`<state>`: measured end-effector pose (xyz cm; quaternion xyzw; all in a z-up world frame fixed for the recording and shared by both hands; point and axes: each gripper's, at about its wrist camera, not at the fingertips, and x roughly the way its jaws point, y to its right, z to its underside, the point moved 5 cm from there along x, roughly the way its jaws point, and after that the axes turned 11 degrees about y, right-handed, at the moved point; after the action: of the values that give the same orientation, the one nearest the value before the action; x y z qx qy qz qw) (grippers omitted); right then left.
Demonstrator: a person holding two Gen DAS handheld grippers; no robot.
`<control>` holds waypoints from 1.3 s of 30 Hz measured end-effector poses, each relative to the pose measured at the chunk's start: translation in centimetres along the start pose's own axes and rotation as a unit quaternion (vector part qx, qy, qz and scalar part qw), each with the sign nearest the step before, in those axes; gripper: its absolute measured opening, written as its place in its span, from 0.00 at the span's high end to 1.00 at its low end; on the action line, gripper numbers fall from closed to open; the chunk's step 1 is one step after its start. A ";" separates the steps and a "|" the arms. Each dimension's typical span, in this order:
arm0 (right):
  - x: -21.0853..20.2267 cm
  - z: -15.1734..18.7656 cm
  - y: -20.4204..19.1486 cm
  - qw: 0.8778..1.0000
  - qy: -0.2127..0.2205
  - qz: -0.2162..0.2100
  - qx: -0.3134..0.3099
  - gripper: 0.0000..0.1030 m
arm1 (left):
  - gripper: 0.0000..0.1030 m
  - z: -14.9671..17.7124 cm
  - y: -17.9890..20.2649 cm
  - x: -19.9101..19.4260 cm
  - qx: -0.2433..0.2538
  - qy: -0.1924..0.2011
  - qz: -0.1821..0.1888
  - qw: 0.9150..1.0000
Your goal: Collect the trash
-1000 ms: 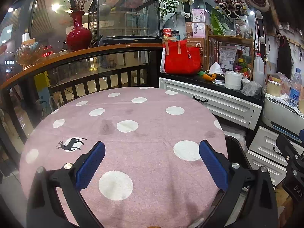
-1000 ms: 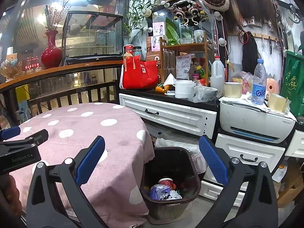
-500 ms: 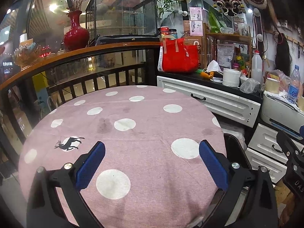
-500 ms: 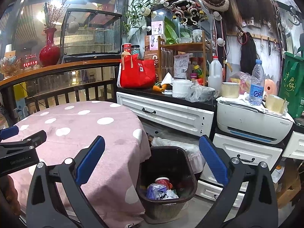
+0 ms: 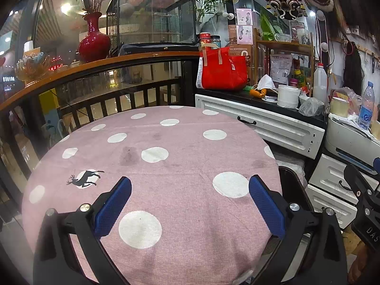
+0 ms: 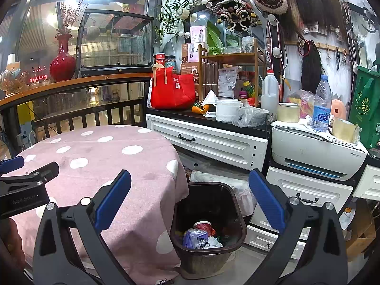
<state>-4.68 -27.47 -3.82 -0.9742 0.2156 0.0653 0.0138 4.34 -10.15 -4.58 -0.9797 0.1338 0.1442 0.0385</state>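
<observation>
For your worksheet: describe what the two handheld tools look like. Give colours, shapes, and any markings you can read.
Both match. The left tool and right tool each have two black angular arms with slotted cut-outs, silver round screws at the joints, and long blue textured pads lining the inner faces. Seen from the side, the left tool's black body carries pale lettering, roughly "GenRobot.AI", not fully legible. No cables or sleeves are visible.

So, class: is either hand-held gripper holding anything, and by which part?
Nothing is held. The left hand-held gripper is open over the table; the right hand-held gripper is open above the bin.

Indoor lighting fairly bright, ceiling lamp glare on far-left curved glass pane [image 6: 78, 21], heavy fisheye bending, dark vignetted corners, focus sharp.
</observation>
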 end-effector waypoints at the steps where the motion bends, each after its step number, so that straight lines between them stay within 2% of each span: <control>1: 0.0 0.0 0.0 1.000 0.000 0.000 0.000 0.05 | 0.05 0.0 0.1 0.0 0.000 0.000 0.001 1.000; 39: 0.1 0.3 -0.3 1.000 -0.004 -0.002 0.001 0.05 | 0.05 0.0 0.3 -0.1 -0.004 0.000 0.000 1.000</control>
<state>-4.49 -27.28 -4.12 -0.9744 0.2134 0.0685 0.0160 4.18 -10.38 -4.58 -0.9798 0.1330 0.1451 0.0344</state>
